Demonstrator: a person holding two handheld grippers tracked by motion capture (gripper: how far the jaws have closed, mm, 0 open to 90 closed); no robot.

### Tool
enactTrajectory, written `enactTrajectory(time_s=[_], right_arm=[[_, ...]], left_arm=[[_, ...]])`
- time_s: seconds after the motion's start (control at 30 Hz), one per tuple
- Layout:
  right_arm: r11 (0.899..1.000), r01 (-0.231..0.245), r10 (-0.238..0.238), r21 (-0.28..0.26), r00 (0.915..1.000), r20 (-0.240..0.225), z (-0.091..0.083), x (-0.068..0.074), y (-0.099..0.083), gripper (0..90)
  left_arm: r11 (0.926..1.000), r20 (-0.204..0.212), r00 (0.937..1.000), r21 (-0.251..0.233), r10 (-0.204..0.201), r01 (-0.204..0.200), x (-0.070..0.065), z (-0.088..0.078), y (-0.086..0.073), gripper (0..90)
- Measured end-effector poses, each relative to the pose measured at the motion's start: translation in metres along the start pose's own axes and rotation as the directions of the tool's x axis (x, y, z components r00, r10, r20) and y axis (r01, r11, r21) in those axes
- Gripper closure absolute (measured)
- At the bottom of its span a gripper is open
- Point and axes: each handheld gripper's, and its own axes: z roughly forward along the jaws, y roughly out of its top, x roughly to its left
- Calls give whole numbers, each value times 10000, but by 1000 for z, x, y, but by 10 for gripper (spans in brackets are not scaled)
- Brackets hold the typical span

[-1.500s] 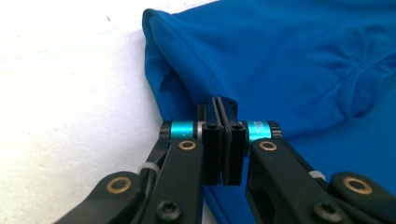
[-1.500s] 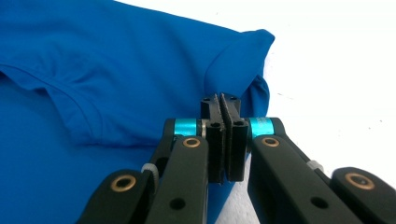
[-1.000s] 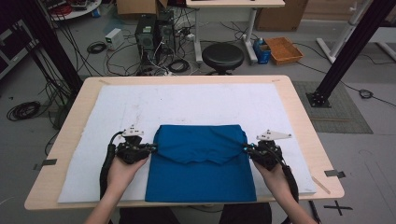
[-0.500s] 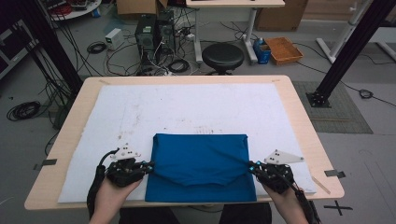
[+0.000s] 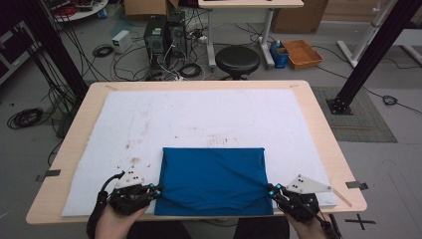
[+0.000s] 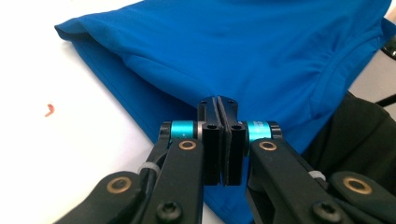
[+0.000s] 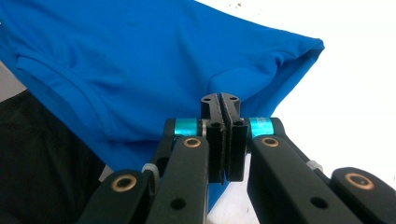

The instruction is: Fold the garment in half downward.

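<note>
A blue garment (image 5: 214,177) lies folded into a rectangle on the white mat (image 5: 199,114), near the table's front edge. My left gripper (image 5: 157,191) is shut on the garment's near left corner, and my right gripper (image 5: 270,189) is shut on its near right corner. The fabric pulls into a point at each tip. Seen from the left gripper (image 6: 218,101), the jaws press together with blue cloth (image 6: 261,51) pinched at their tips. The right gripper (image 7: 220,99) likewise pinches the blue cloth (image 7: 140,56).
The mat covers most of the wooden table (image 5: 323,129) and carries brown stains (image 5: 219,139) behind the garment. A black stool (image 5: 237,59), computers and cables stand on the floor beyond the table. The person's dark clothing (image 6: 364,140) is just past the near edge.
Both hands have drawn back toward the near edge, each with a corner of the garment. The top layer has come down with them and now lies flat.
</note>
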Motion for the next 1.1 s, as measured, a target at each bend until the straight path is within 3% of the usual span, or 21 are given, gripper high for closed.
enactTrajectory(time_s=[0.33, 1.1], right_arm=[[9995, 286, -286, 91, 9996, 37, -3, 10, -9, 894], [9988, 388, -392, 304, 9992, 99, 3, 9, -15, 892]], left_arm=[[9998, 57, 9998, 92, 193, -194, -9, 1, -7, 885], [9986, -35, 9988, 216, 493, -493, -10, 8, -10, 883]])
